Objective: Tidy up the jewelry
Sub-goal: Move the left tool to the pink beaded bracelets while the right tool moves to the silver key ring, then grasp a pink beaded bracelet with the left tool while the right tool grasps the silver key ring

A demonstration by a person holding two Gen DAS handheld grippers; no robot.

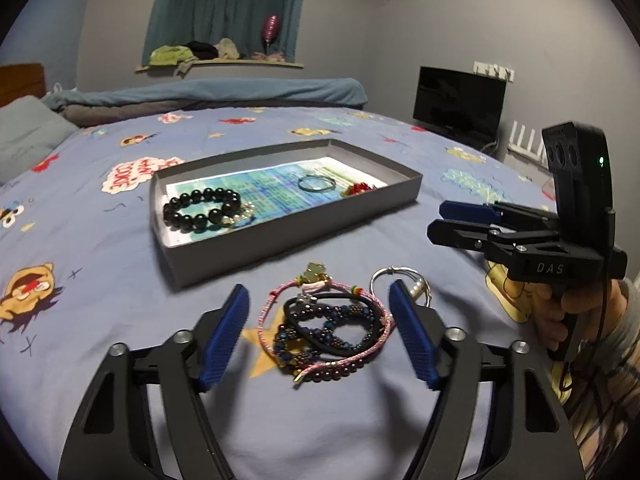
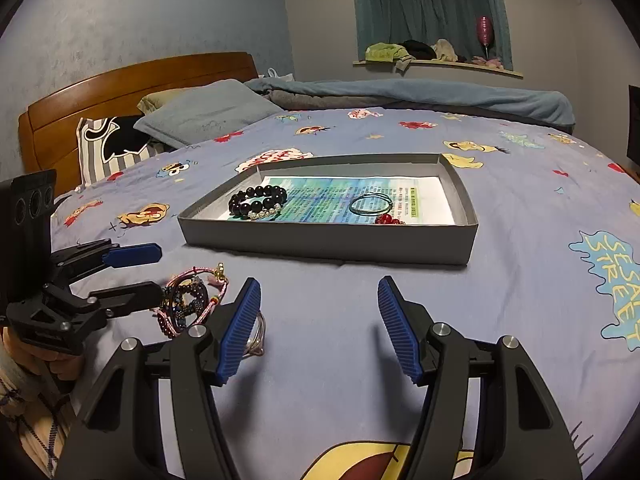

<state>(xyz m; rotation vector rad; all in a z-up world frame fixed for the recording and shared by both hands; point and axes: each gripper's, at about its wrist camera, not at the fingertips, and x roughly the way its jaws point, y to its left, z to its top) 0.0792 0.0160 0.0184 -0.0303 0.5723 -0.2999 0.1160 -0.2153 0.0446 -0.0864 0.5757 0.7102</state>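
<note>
Grey cardboard tray point(image 1: 224, 258) sits on the bed's blue cartoon sheet point(image 1: 100, 360); "SESAME STREET" point(image 2: 612, 280) and "COOKIE" point(image 1: 126, 178) read on the print. Inside, on a printed paper liner: black bead bracelet point(image 1: 202, 208), thin ring bangle point(image 1: 316, 183), red beads point(image 1: 358, 189). Tangled bracelet pile point(image 1: 326, 326) lies on the sheet just in front of the tray, between the blue pads of the left tool point(image 1: 318, 330), which is spread wide, grasping nothing. Right tool point(image 2: 318, 326) likewise released, over bare sheet; its body reads "DAS" point(image 1: 550, 268).
</note>
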